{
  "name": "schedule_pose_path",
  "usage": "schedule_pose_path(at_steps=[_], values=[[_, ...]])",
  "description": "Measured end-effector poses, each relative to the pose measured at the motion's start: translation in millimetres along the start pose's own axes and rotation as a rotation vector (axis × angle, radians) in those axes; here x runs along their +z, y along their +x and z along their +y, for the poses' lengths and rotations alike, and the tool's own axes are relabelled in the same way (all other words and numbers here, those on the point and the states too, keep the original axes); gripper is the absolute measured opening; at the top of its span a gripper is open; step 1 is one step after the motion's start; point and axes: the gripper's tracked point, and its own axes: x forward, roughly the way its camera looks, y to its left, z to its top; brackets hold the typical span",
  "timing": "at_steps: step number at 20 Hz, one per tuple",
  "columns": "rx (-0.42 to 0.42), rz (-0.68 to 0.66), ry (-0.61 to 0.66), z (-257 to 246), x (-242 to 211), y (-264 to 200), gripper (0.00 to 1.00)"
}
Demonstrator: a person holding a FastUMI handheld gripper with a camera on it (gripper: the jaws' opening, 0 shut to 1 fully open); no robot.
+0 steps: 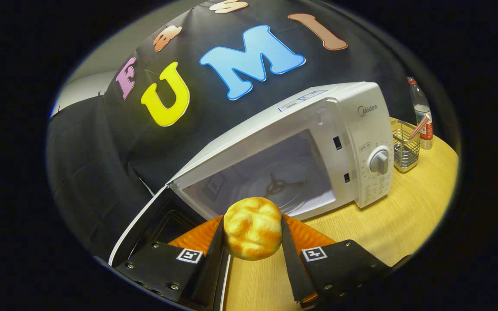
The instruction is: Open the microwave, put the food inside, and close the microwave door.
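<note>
gripping the bread roll (252,228) in my gripper (252,235), microwave (318,142) door (145,224) already open; placing inside and closing remain.

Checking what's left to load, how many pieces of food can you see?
1: the bread roll, gripped between the gripper fingers, just before the open microwave. Others may be hidden.

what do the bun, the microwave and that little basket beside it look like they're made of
Bun, pinched between the gripper fingers: golden, glossy crust, could be real bread or a foam replica. Microwave: smooth white casing, probably painted metal or plastic. Basket: shiny silver wire, likely steel.
</note>
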Motion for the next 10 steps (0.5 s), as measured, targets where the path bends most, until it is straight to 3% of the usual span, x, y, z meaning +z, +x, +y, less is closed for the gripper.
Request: schedule_pose_path(at_steps=[10], values=[[0.003,-0.071,0.092,-8.1,-5.8,71.5,0.68]])
